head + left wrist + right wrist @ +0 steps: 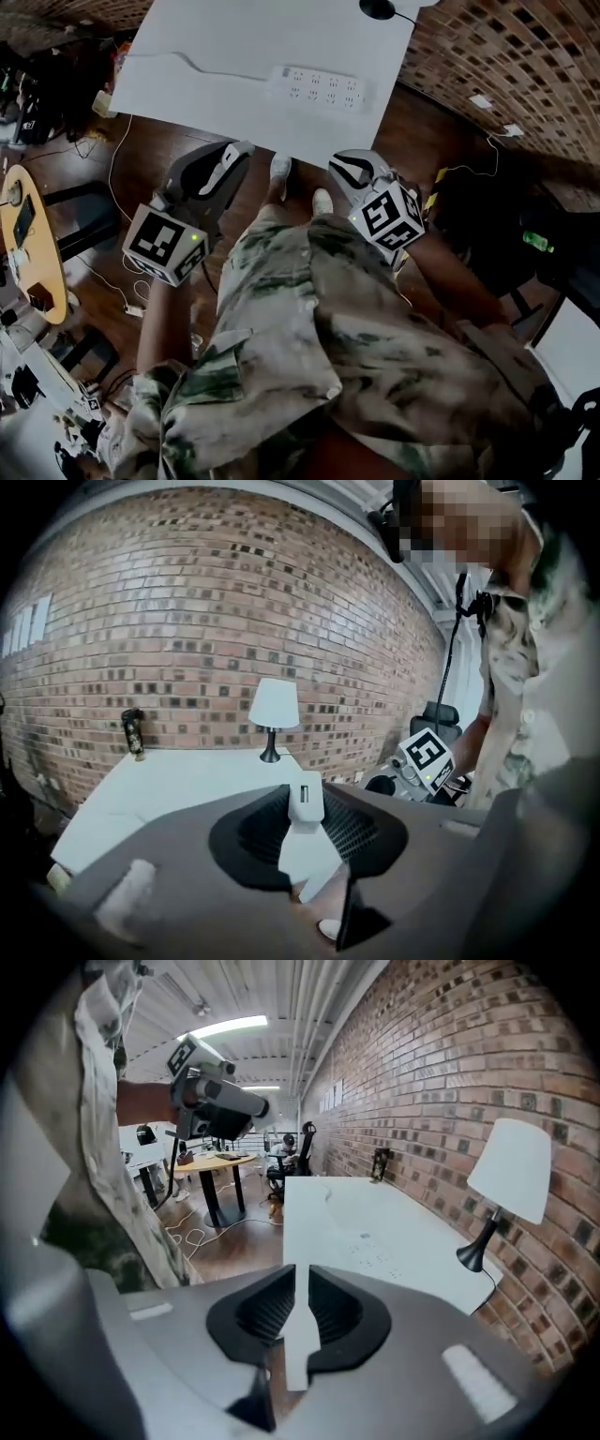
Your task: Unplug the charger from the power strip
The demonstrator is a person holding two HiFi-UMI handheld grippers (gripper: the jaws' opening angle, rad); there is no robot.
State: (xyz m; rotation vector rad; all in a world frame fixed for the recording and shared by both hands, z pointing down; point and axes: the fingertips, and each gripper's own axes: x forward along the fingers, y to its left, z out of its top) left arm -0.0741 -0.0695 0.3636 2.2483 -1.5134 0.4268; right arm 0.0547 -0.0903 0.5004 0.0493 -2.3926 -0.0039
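A white power strip point(323, 89) lies on the white table point(234, 56), its cable running off to the left and nothing plugged into its sockets. My left gripper point(230, 155) is held off the table's near edge, in front of the person's body. In the left gripper view it is shut on a small white charger point(305, 803), whose port faces the camera. My right gripper point(349, 167) hangs beside it, also short of the table. The right gripper point(301, 1283) is shut, only a thin slit between its pads and nothing in it.
A table lamp point(506, 1180) stands at the table's far end, near the brick wall point(450, 1054). A dark bottle point(134, 731) stands at another table corner. A round wooden side table point(33, 244) and loose cables point(117, 281) are on the floor to the left.
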